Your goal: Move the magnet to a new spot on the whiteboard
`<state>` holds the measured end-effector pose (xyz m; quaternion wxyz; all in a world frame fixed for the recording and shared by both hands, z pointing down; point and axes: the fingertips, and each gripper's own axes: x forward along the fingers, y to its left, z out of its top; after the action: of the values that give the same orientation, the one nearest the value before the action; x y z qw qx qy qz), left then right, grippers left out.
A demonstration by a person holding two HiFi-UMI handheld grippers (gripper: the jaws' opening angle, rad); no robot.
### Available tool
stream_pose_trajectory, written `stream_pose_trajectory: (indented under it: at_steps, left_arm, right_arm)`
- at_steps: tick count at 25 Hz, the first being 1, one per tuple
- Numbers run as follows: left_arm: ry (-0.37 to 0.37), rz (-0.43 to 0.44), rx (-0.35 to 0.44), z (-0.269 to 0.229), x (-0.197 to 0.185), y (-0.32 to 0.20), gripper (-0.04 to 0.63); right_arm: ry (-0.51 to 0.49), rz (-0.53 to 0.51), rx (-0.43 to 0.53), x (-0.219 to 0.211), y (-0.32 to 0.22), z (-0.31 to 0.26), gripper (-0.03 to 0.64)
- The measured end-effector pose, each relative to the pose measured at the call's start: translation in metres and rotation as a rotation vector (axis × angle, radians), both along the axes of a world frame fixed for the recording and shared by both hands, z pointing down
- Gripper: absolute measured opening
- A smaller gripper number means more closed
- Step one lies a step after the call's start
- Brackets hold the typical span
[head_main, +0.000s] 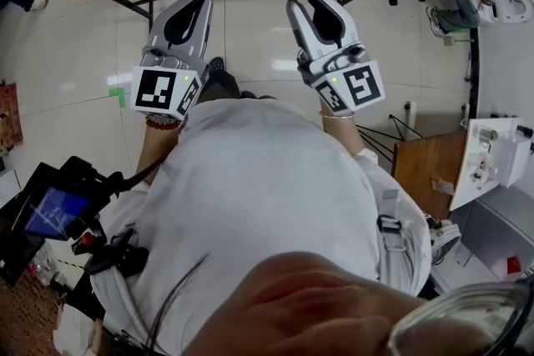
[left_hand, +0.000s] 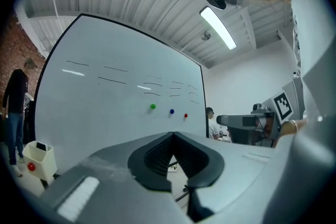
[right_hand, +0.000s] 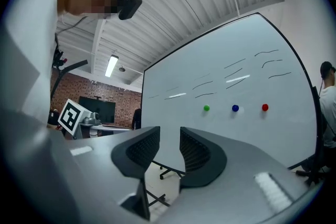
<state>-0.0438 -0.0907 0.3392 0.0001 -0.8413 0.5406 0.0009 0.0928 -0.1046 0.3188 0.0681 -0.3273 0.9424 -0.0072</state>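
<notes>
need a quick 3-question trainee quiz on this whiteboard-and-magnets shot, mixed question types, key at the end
1. Multiple choice: how many magnets are stuck on the whiteboard? A) two B) three C) five
2. True or false: the right gripper is clamped on a magnet.
3. Short answer: what colour is the middle magnet in the row?

Key
1. B: green magnet, blue magnet, red magnet.
2. False: its jaws stand slightly apart with nothing between them.
3. Blue.
</notes>
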Motion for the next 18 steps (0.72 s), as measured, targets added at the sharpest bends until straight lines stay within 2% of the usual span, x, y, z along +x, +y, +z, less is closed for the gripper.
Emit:
stream_pose_trajectory:
  at_steps: [3,6,11,18]
  left_arm:
    - [0.01,0.002,-0.003,-0.006,-0.044,-0.033,0.006]
    - [0.005,0.013,-0.007,-0.007,-0.062,-0.05,0.006]
    - [0.0,0.047,0.003,-0.01,-0.053,-0.049,0.006]
    - [0.014,0.141,-0.006,-0.006,-0.021,-0.039,0.006]
  right_arm:
    - [0.01,0.031,-0.006,-0.036,-0.036,-0.008,0.131]
    - [0.008,0.074,0.014,-0.05,-0.056,-0.016,0.14]
    - [0.023,0.227,0.049,-0.032,-0.085,-0.026,0.143]
    - [0.02,0.431,0.036,0.001,-0.161,-0.059,0.201]
